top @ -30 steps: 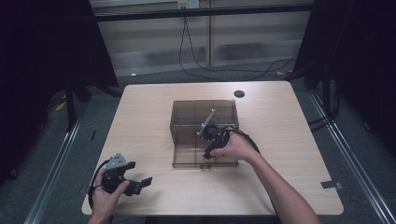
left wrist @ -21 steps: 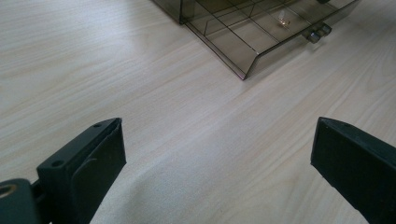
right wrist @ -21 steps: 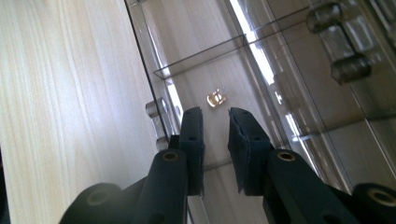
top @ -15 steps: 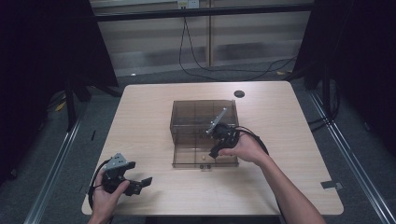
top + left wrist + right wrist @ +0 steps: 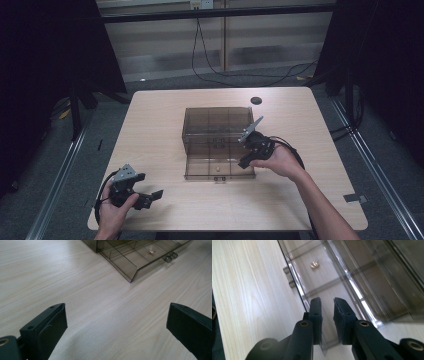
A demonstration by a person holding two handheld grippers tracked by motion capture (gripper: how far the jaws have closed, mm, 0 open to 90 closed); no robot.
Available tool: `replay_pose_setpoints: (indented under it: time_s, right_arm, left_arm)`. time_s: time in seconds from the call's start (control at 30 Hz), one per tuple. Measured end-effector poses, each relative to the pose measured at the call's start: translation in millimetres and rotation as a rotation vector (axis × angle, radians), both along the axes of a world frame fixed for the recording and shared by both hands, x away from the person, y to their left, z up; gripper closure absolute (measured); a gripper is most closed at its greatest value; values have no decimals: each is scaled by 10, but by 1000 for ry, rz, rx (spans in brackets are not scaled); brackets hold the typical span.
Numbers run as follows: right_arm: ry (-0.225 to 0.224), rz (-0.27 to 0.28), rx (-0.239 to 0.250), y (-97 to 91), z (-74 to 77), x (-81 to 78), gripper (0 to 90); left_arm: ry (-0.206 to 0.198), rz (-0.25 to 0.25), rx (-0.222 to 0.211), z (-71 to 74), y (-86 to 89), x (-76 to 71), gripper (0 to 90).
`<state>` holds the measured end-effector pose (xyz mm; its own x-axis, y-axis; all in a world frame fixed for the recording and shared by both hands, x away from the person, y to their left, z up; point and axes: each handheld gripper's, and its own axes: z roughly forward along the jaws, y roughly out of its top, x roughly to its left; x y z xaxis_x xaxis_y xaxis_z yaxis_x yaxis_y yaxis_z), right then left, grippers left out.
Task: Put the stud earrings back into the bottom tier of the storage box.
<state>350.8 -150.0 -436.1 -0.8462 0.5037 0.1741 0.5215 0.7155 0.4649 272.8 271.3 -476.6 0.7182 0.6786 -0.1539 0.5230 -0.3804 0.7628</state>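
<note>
A smoked clear box (image 5: 217,122) stands mid-table with its drawer (image 5: 220,164) pulled out toward me. A small gold piece (image 5: 217,168) lies in the drawer (image 5: 332,277), also seen as a gold piece (image 5: 314,264) and gold piece (image 5: 151,250). My right gripper (image 5: 244,162) hangs over the drawer's right end; the right gripper (image 5: 327,302) jaws have just been closing to a narrow gap with nothing between them. My left gripper (image 5: 150,198) rests near the table's front left, and the left gripper (image 5: 116,322) jaws stand wide open over bare wood, short of the drawer (image 5: 135,258).
A drawer handle (image 5: 288,277) juts from the drawer front, seen as a handle (image 5: 170,257) too. A black round disc (image 5: 256,100) lies at the table's back, right of centre. A small grey tab (image 5: 351,198) sits near the front right corner. Cables trail on the floor behind.
My right gripper has moved to the right, from over the middle of the drawer to its right end. The left gripper has stayed where it was.
</note>
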Motion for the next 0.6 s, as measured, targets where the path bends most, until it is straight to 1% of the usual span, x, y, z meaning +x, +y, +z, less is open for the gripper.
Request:
replay_pose_setpoints:
  time_s: [0.07,0.13,0.23,0.27,0.3,0.33,0.4,0.47,0.5,0.53,0.6]
  right_arm:
    - [-3,-10,-7,-54,8,-20,768]
    - [-7,-24,2,-147,15,-48,768]
    - [-13,-32,0,-203,24,-69,768]
    - [-17,-47,3,-274,35,-88,768]
    - [-17,-47,3,-274,35,-88,768]
    - [-25,-64,1,-346,39,-95,768]
    - [-23,-65,0,-365,40,-96,768]
    - [-16,-89,-21,-483,25,-100,774]
    - [-16,-89,-21,-483,25,-100,774]
    - [-11,-100,-38,-546,-3,-99,777]
    - [-9,-106,-44,-575,-22,-96,781]
  left_arm:
    - [0,0,1,0,-1,0,31]
    - [2,0,1,-1,-2,0,31]
    - [1,-1,1,-2,-4,-1,31]
    - [1,-3,4,-1,-2,0,31]
    - [2,-3,4,-1,-2,0,31]
    - [2,-1,2,-2,-3,-1,31]
    - [2,-3,6,-1,-1,1,31]
    - [6,-4,5,-1,-3,0,31]
    - [6,-3,4,-2,-5,0,31]
    - [6,-3,3,-3,-6,0,31]
    - [6,-4,5,-2,-5,1,31]
